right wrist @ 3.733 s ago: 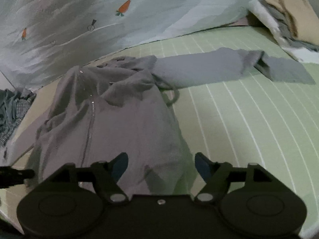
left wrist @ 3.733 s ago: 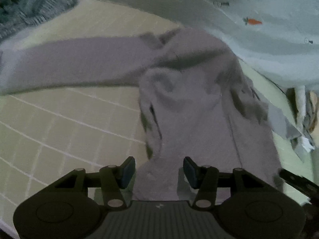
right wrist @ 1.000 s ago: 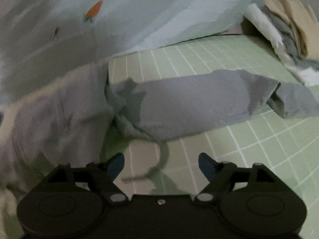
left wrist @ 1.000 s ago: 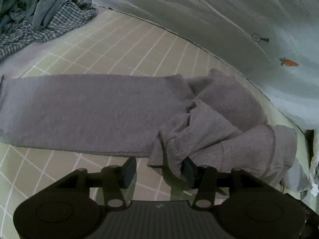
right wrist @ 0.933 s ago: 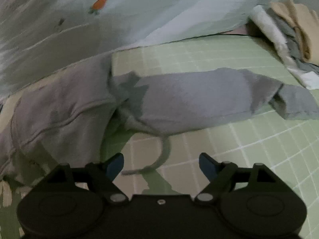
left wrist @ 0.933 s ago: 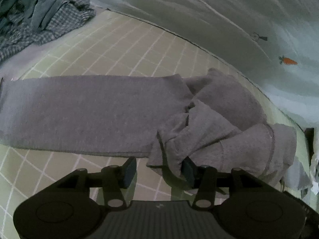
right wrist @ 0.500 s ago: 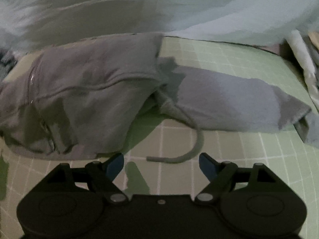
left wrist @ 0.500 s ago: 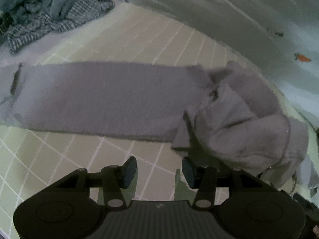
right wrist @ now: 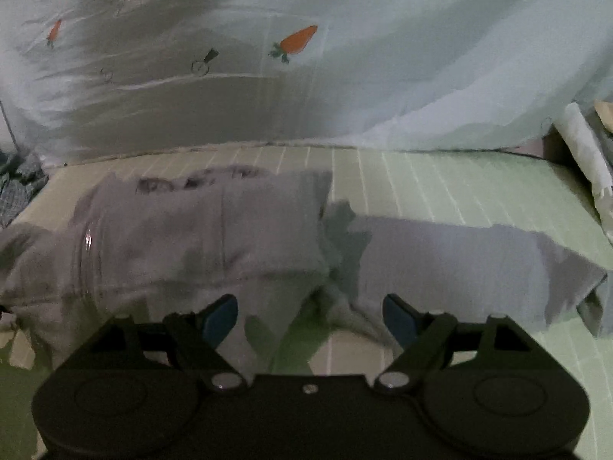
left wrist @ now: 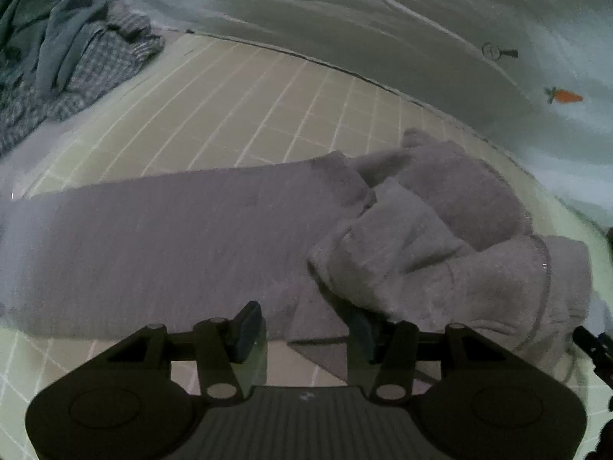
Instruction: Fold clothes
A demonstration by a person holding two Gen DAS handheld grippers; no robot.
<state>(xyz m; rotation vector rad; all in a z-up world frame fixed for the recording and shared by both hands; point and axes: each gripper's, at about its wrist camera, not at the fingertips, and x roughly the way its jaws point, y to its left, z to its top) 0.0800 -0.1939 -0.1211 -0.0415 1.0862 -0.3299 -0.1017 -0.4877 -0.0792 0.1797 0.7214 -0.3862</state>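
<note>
A: The grey hoodie point(left wrist: 440, 253) lies on the green checked mat point(left wrist: 268, 107), body bunched in half, one sleeve point(left wrist: 161, 241) stretched flat to the left, the other sleeve point(right wrist: 459, 264) flat to the right.

B: So the sleeves come next, I'd judge. Pinch each near the cuff and lay it straight across the body, without dragging the bunched part.

A: The left gripper point(left wrist: 302, 329) hovers at the near edge where sleeve meets body, jaws apart, holding nothing.

B: And the right gripper point(right wrist: 312, 320)?

A: Also spread wide and empty, just above the armpit fold, the drawstring point(right wrist: 356, 326) between its fingers.
</note>
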